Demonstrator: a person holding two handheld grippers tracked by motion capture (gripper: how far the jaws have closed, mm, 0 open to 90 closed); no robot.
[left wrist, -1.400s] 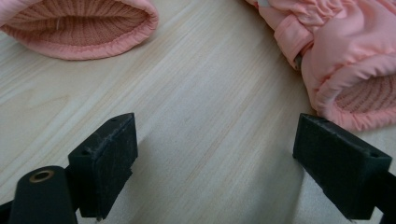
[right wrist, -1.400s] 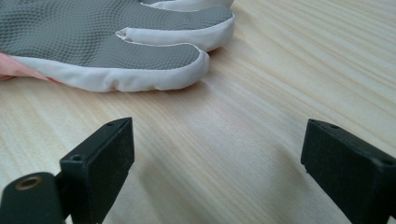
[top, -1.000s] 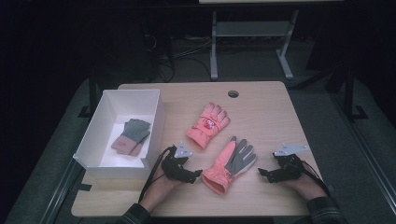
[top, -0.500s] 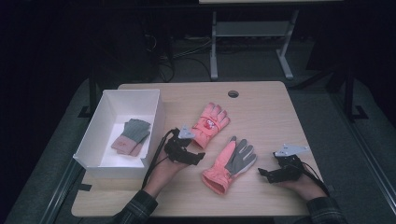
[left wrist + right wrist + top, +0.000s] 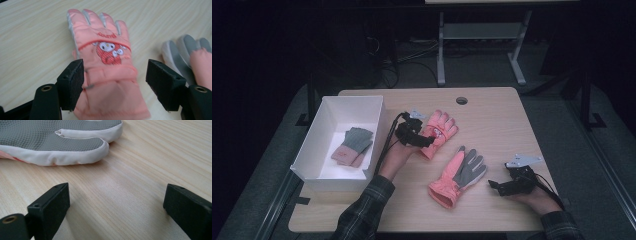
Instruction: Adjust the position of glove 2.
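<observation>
two tools gaping – left tool (image 5: 115, 82) straddling pink glove (image 5: 105, 57) cuff, right tool (image 5: 116, 207) near grey-palmed glove (image 5: 55, 142)

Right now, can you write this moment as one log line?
left gripper: open, jaws astride cartoon pink glove cuff | right gripper: open, empty, near grey-palmed pink glove | white box: holds small gloves

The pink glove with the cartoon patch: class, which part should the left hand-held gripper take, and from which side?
Grip the cuff of the pink glove, coming from its wrist end. It lies flat, patch up, fingers pointing away, and the left hand-held gripper already has its open jaws either side of the cuff, probably the bulkiest part, so closing there should hold it.
</observation>
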